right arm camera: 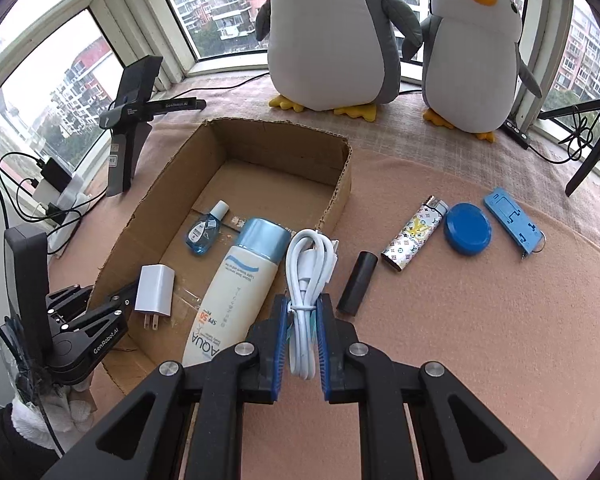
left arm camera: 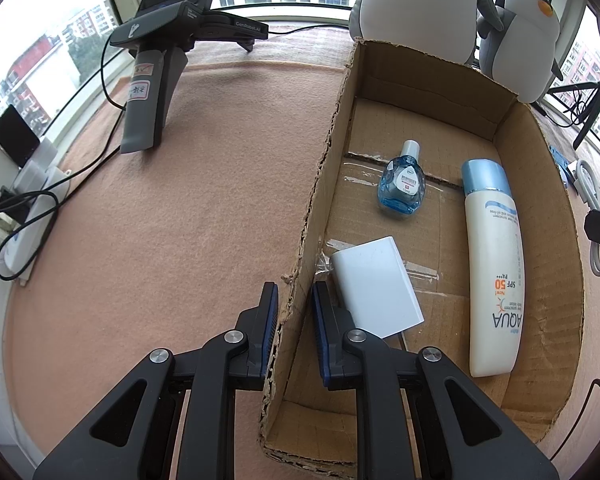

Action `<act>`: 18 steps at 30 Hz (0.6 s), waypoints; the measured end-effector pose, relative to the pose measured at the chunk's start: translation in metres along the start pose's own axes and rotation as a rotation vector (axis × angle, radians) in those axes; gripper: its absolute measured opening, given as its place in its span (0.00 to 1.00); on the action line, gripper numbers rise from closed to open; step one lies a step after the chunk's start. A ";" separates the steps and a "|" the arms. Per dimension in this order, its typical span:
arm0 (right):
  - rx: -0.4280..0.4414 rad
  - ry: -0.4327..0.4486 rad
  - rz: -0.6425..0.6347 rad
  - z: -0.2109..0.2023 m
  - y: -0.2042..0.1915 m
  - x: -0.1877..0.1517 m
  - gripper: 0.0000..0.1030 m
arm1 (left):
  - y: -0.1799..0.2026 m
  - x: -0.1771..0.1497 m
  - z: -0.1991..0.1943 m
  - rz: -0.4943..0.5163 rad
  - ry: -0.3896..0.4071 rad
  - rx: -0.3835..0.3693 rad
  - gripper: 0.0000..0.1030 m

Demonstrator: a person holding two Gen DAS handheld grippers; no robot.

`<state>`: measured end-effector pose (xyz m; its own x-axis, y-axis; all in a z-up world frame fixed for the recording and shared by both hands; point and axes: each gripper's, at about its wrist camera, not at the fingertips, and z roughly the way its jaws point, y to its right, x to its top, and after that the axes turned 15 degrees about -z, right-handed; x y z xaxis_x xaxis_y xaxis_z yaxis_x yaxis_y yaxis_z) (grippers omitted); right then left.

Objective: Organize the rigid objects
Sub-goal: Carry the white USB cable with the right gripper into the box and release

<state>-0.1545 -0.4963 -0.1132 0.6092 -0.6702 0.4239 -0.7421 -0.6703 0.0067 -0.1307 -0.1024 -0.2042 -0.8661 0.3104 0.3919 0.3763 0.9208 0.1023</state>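
Left claw (left arm camera: 294, 304) clamps the box wall (left arm camera: 320, 184) — right claw (right arm camera: 303, 314) grips white cable (right arm camera: 308, 276).

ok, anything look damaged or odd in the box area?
The cardboard box has ragged, torn rims, worst on the wall the left hand-held gripper clamps. Old tape strips peel off its floor. Nothing spilled.

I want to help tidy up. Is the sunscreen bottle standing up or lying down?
Lying down. The sunscreen bottle rests flat on its side on the floor of the cardboard box, its blue cap pointing toward the far wall.
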 end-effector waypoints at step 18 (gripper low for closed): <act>0.002 0.005 -0.127 0.023 -0.059 0.037 0.12 | 0.000 0.000 0.000 0.036 -0.004 -0.018 0.15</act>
<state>-0.0817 -0.4889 -0.1192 0.6971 -0.5779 0.4243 -0.6580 -0.7507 0.0587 -0.1303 -0.1028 -0.2040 -0.8533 0.3442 0.3918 0.4130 0.9047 0.1047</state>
